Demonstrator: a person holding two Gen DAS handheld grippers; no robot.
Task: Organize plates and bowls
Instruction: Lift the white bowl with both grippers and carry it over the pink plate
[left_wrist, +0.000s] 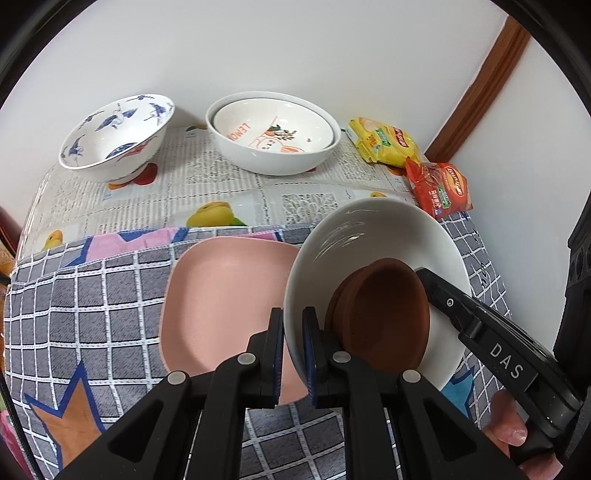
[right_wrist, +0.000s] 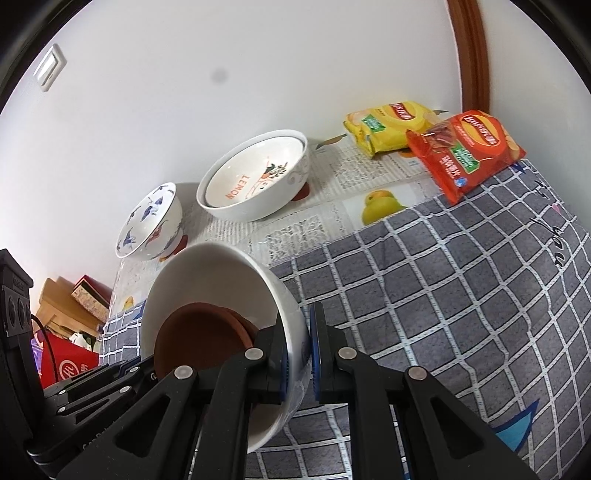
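Both grippers hold one white bowl (left_wrist: 369, 236) tilted above the checked cloth. My left gripper (left_wrist: 293, 321) is shut on its left rim, one pad inside and one outside. My right gripper (right_wrist: 297, 332) is shut on the opposite rim of the white bowl (right_wrist: 207, 273). Inside it lie two stacked brown saucers (left_wrist: 384, 314), slid against the lower wall. A pink square plate (left_wrist: 221, 295) lies on the cloth just left of the bowl. At the back stand a blue-patterned bowl (left_wrist: 114, 136) and a white bowl with a "LEMON" bowl nested in it (left_wrist: 273, 133).
A yellow chip bag (left_wrist: 384, 144) and a red chip bag (left_wrist: 439, 188) lie at the back right by the wall. The table carries a grey checked cloth (right_wrist: 443, 295) over a printed cover. Boxes (right_wrist: 74, 302) sit beyond the table's left edge.
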